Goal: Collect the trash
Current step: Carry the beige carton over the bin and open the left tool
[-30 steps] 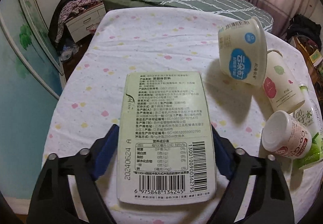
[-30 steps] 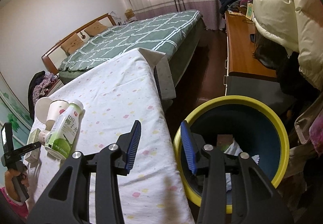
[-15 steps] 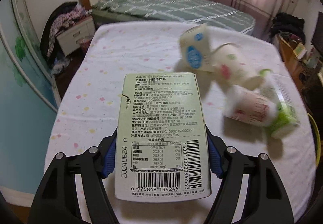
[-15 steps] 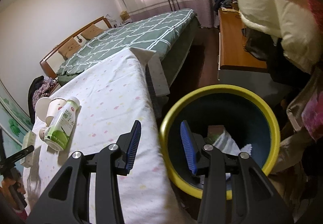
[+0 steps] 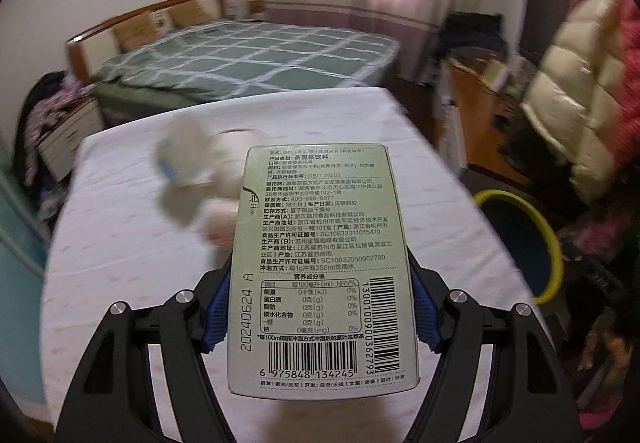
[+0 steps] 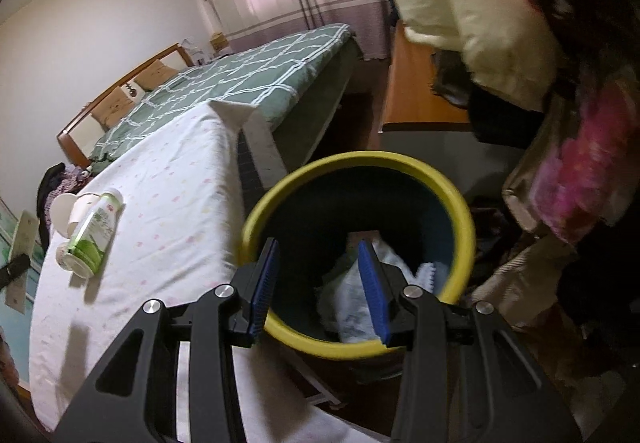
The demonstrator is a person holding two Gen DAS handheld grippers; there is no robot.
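Note:
My left gripper [image 5: 320, 307] is shut on a pale green tea box [image 5: 320, 243], its blue pads pressing both long sides, and holds it above the table. The box's printed back with its barcode faces the camera. A dark bin with a yellow rim [image 5: 548, 239] stands on the floor past the table's right edge. In the right wrist view my right gripper [image 6: 320, 275] is open and empty, over the near rim of the bin [image 6: 360, 159]. White crumpled paper [image 6: 352, 295] lies inside. A green and white bottle [image 6: 94, 235] and paper cups [image 6: 66, 207] lie on the table.
The table [image 6: 168, 203] has a white spotted cloth. A bed with a green checked cover [image 6: 256, 75] stands behind it. A wooden desk [image 6: 416, 83] and hanging padded jackets [image 6: 480, 15] crowd the right side. A bedside cabinet [image 5: 60, 139] with clothes stands far left.
My left gripper has risen and swung right with the box, so the cups slid left and the bin came into view. My right gripper has moved over the bin.

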